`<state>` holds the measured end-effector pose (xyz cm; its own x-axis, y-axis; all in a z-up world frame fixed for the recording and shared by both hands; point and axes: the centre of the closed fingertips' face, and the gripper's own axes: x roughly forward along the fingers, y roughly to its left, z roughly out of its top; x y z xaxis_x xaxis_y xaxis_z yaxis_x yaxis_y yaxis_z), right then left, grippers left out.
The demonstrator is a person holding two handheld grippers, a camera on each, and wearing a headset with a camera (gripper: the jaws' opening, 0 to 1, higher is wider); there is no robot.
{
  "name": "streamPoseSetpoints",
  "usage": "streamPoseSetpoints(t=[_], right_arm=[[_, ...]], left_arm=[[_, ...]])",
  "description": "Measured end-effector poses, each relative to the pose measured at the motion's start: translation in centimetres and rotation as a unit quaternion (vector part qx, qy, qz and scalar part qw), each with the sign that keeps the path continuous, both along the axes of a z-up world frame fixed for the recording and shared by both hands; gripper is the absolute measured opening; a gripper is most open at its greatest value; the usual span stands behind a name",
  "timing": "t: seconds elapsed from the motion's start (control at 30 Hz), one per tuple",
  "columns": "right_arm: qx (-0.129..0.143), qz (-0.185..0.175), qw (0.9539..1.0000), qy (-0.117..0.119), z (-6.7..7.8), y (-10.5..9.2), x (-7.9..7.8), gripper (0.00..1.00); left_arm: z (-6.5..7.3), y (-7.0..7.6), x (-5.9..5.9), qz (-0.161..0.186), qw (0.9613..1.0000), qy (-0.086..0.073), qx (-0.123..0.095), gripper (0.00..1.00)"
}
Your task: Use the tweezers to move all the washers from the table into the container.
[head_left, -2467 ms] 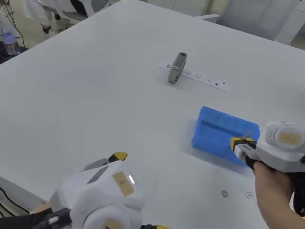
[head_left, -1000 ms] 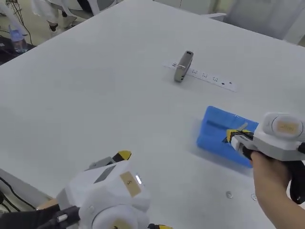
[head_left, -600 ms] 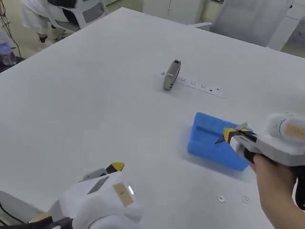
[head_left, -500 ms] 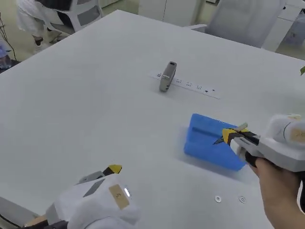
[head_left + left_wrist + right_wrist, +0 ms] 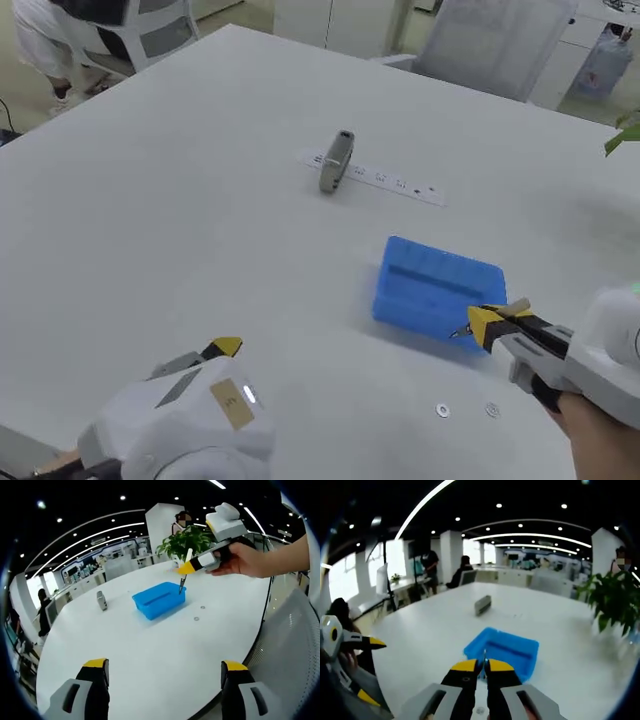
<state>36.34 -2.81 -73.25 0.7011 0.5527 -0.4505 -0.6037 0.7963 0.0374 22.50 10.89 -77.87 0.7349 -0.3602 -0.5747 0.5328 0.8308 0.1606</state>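
Right gripper (image 5: 480,666) clamped on tweezers (image 5: 183,582), tip poised at near rim of blue container (image 5: 435,285). Two washers (image 5: 443,410) flat on table (image 5: 200,200), near container's front side, clear of tweezers. Left gripper (image 5: 163,665) jaws spread wide, holding nothing, well apart from container.

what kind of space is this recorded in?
Probably an open-plan office or lab: a big white table, rows of desks under recessed ceiling lights, and a potted plant.
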Motion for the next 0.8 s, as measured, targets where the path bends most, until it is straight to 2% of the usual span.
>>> streamPoseSetpoints(t=[0.27,0.37,0.47,0.8], right_arm=[[-0.005,-0.014,0.9996,0.023,-1.9,-0.6,-1.5,0.03],[-0.032,-0.007,0.9991,0.026,-3.0,-0.6,-2.1,0.03],[-0.048,-0.003,0.9984,0.03,-3.9,-0.8,-2.3,0.03],[-0.07,0.003,0.9957,0.061,-6.4,-1.5,-2.9,0.03]], left_arm=[[0.3,-0.1,0.0,0.001,1.0,-0.003,-0.009,0.97],[0.2,0.0,-0.1,0.002,1.0,-0.001,-0.008,0.97],[0.2,0.0,-0.1,0.002,1.0,-0.001,-0.007,0.96],[0.2,0.1,-0.1,0.004,1.0,-0.002,-0.007,0.96]])
